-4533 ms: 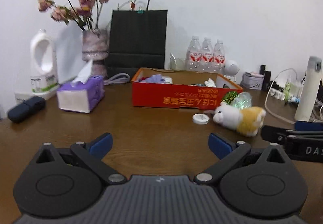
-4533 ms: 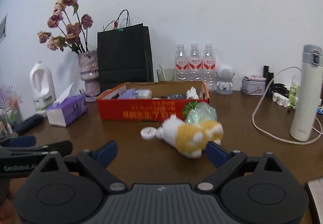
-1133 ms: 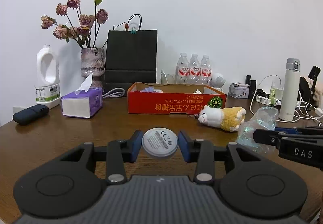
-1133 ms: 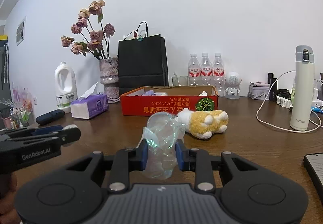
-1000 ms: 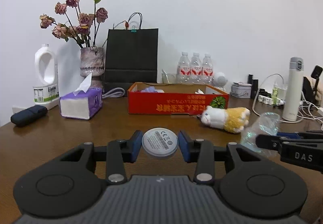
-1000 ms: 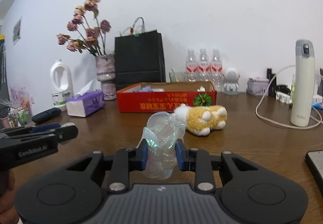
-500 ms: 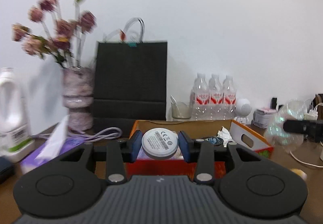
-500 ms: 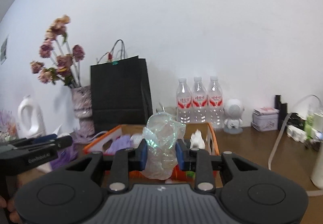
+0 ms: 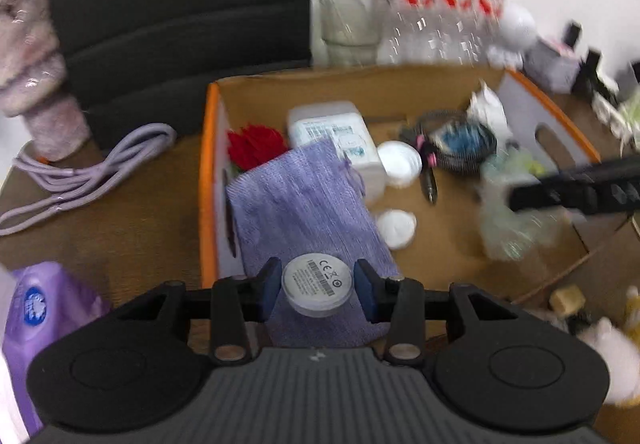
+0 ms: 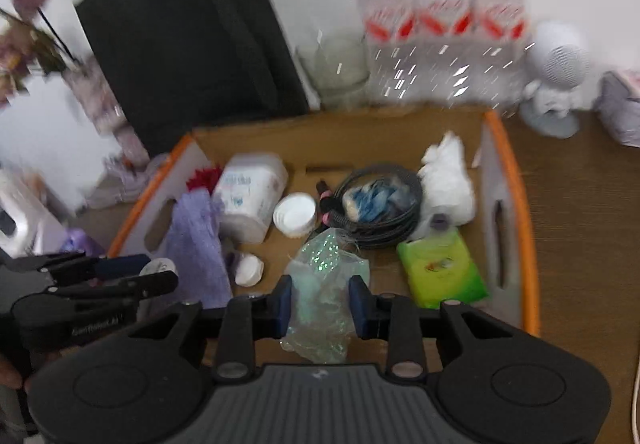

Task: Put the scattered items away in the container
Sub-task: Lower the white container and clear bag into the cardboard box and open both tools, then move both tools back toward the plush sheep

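Both tongs hang over the box (image 10: pixel 524 244). The left tongs (image 9: pixel 318 286) pinch a disc (image 9: pixel 317 281), low in the frame. The right tongs (image 10: pixel 320 302) squeeze a bag (image 10: pixel 324 296). Best to open each low, over bare cardboard, so nothing bounces out.

A CE mark, with small print too fine to read, stands on the white disc (image 9: pixel 317 284) clamped in my left gripper (image 9: pixel 317 290). "GenRobot.AI" is faintly legible on that gripper's side in the right wrist view. Bottle labels are blurred.
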`<state>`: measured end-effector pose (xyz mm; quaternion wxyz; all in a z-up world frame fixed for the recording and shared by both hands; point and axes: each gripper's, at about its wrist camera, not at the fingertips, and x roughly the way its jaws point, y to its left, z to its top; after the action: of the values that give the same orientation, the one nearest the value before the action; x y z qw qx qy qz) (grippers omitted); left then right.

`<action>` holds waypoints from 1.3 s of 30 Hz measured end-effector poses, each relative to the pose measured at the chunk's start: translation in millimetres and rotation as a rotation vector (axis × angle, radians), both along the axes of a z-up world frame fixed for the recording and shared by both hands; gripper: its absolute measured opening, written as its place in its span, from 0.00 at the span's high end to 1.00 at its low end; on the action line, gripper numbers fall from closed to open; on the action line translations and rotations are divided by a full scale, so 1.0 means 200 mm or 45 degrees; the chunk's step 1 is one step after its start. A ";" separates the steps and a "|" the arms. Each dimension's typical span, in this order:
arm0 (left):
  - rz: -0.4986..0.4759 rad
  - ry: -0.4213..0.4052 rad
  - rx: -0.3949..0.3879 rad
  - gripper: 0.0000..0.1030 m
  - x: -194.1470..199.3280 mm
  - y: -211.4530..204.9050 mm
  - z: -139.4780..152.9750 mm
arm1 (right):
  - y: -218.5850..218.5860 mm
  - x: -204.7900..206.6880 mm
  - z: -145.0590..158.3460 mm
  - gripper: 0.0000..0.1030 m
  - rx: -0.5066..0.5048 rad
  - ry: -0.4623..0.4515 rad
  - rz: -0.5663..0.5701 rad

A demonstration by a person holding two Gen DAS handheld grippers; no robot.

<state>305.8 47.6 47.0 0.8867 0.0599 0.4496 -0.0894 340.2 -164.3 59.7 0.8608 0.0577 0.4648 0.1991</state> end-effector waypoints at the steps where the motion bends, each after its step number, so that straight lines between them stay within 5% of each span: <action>1: -0.011 0.019 0.006 0.58 0.01 -0.01 0.00 | 0.04 0.03 -0.01 0.72 -0.017 0.022 0.010; 3: -0.022 0.061 -0.016 0.50 0.02 0.00 0.01 | 0.12 0.07 -0.03 0.69 -0.060 0.054 0.061; 6: -0.005 0.121 -0.058 0.48 0.05 0.01 0.03 | 0.21 0.12 -0.06 0.45 -0.096 0.121 0.098; 10: 0.065 0.206 -0.097 0.42 0.05 0.05 0.10 | 0.17 0.14 -0.02 0.41 -0.087 0.174 0.030; 14: 0.152 0.252 -0.134 0.22 0.00 0.06 0.20 | 0.05 0.09 0.10 0.20 -0.105 0.188 -0.040; 16: 0.183 0.231 -0.152 0.08 -0.05 0.06 0.25 | 0.00 0.05 0.15 0.18 -0.148 0.195 -0.080; 17: 0.207 0.205 -0.135 0.01 -0.08 0.05 0.28 | -0.03 0.02 0.18 0.16 -0.165 0.198 -0.099; 20: 0.261 0.052 -0.082 0.00 -0.20 0.01 0.35 | -0.11 -0.09 0.24 0.07 -0.173 0.176 -0.154; 22: 0.314 -0.156 -0.064 0.00 -0.33 -0.01 0.39 | -0.13 -0.19 0.26 0.06 -0.171 0.111 -0.180; 25: 0.382 -0.629 -0.091 0.00 -0.60 -0.05 0.35 | -0.15 -0.42 0.28 0.06 -0.142 -0.187 -0.203; 27: 0.368 -0.821 -0.106 0.00 -0.74 -0.09 0.28 | -0.15 -0.59 0.25 0.04 -0.141 -0.450 -0.216; 29: 0.363 -0.848 -0.110 0.00 -0.79 -0.10 0.23 | -0.15 -0.71 0.18 0.02 -0.165 -0.594 -0.220; 35: 0.363 -0.854 -0.168 0.00 -0.91 -0.12 0.20 | -0.16 -0.89 0.12 0.03 -0.092 -0.687 -0.230; 39: 0.364 -0.787 -0.192 0.00 -1.16 -0.15 0.17 | -0.18 -1.14 0.13 0.03 -0.065 -0.774 -0.253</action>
<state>73.6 17.3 81.7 0.9864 -0.0452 0.1560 0.0250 111.5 -200.3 85.1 0.9766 0.0190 0.1834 0.1106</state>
